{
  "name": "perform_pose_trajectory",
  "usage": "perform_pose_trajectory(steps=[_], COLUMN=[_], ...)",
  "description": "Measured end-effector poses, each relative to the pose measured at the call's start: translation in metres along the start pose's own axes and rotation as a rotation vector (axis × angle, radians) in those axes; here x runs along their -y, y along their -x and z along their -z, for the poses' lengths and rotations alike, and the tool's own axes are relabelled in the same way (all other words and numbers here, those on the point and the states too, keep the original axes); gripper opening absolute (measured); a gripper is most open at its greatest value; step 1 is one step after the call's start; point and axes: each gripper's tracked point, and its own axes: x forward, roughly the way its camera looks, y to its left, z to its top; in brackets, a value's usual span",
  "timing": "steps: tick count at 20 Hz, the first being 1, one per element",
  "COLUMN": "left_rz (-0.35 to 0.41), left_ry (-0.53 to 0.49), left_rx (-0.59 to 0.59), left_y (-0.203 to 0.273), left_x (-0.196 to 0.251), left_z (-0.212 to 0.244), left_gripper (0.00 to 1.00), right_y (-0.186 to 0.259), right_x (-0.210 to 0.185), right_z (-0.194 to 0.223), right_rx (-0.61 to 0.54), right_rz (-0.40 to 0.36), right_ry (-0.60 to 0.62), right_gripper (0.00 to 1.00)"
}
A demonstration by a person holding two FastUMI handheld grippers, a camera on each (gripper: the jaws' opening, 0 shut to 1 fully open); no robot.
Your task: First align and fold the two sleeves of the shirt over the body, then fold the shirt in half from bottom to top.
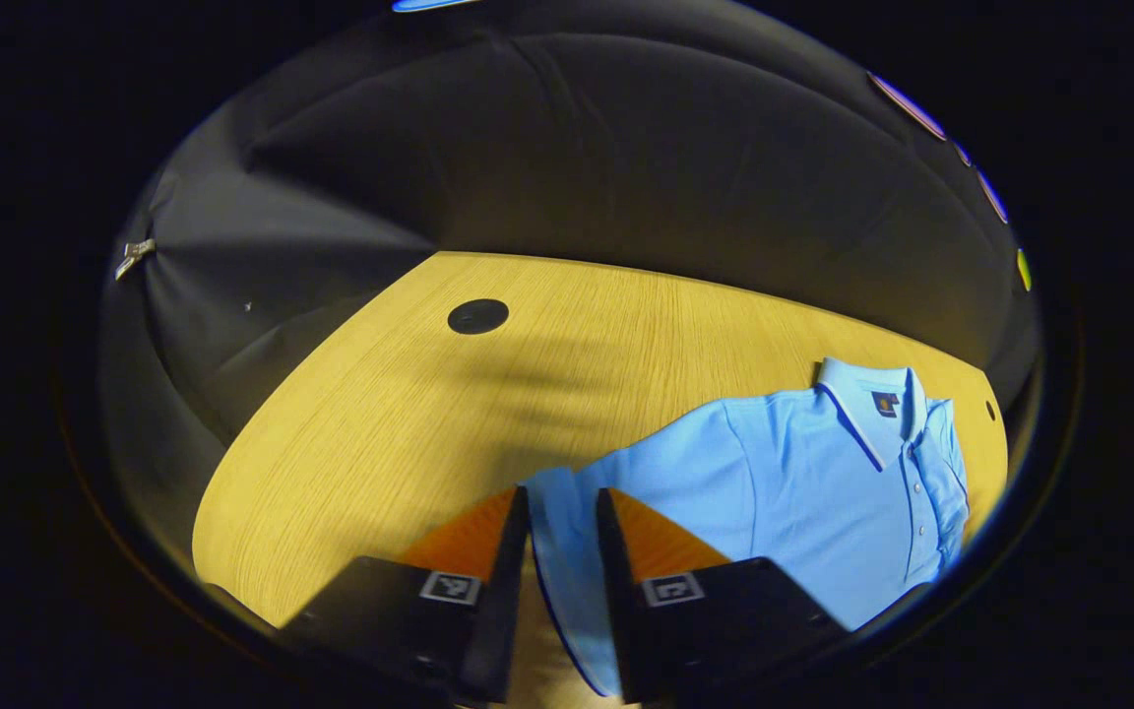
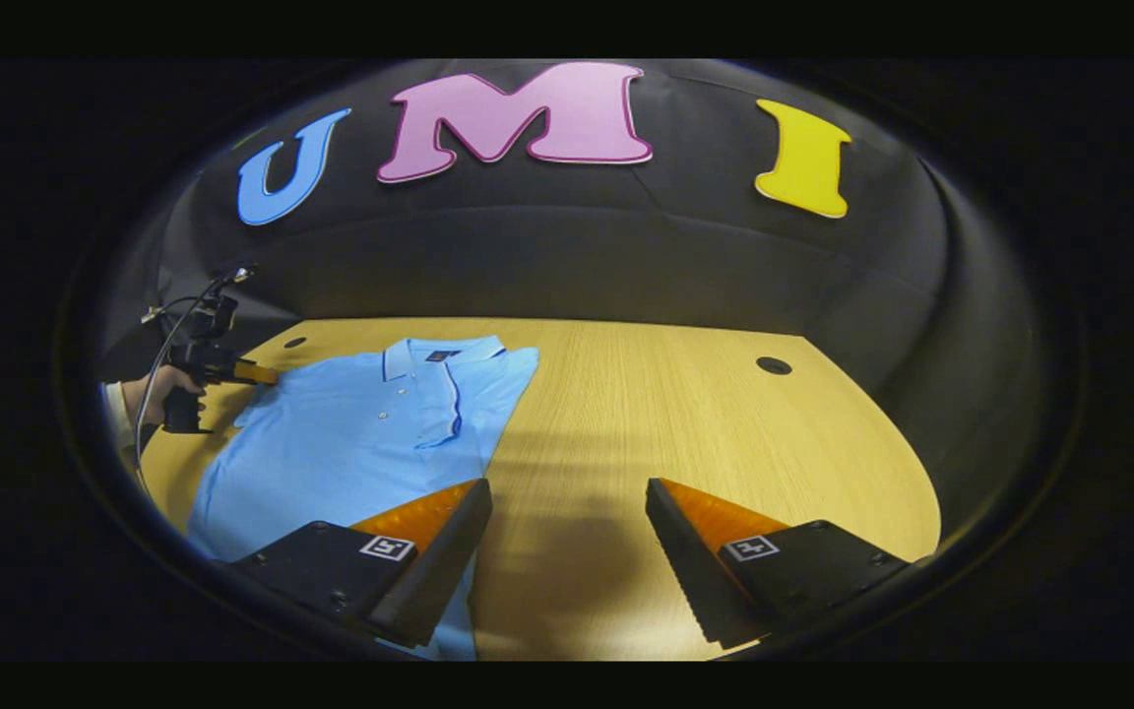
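1. Left gripper (image 1: 563, 512), bottom centre of the left gripper view: its jaws stand narrow with the sleeve (image 1: 557, 551) of the shirt (image 1: 803, 483) between them; they look closed on the cloth, though I cannot see both pressing for certain.
2. Right gripper (image 2: 567, 512), bottom centre of the right gripper view: jaws wide, holding nothing, over bare bench (image 2: 685, 414), with the shirt's edge just beside one of them.
3. The shirt lies flat on the bench, lower right of the left gripper view, left of centre in the right gripper view.
4. Handling, as I judge it: light, soft, limp knit; it will sag and drag, so pinch sleeve cuffs or hem corners.
5. Look: light blue polo, dark-trimmed collar (image 1: 867, 389), buttoned placket, small collar label.
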Motion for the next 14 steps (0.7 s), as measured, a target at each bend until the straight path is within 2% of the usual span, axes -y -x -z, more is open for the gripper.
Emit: perform_pose_trajectory(steps=[3, 8, 11, 14], left_rz=[-0.024, -0.090, -0.066, -0.007], left_ry=[-0.009, -0.112, -0.191, -0.225], left_rx=[0.017, 0.039, 0.079, 0.104], left_y=[-0.001, 0.012, 0.030, 0.049], left_x=[0.004, 0.025, 0.067, 0.123], left_z=[-0.003, -0.013, -0.031, -0.041], left_gripper=[0.08, 0.06, 0.06, 0.06], right_y=[-0.004, -0.005, -0.004, -0.004], right_x=[0.007, 0.016, 0.020, 0.021], right_z=[-0.002, -0.003, -0.003, -0.003], right_rx=[0.011, 0.018, 0.020, 0.016], right_rz=[-0.007, -0.014, -0.019, -0.025], right_ry=[-0.007, -0.004, -0.004, -0.006], right_gripper=[0.99, 0.98, 0.98, 0.98])
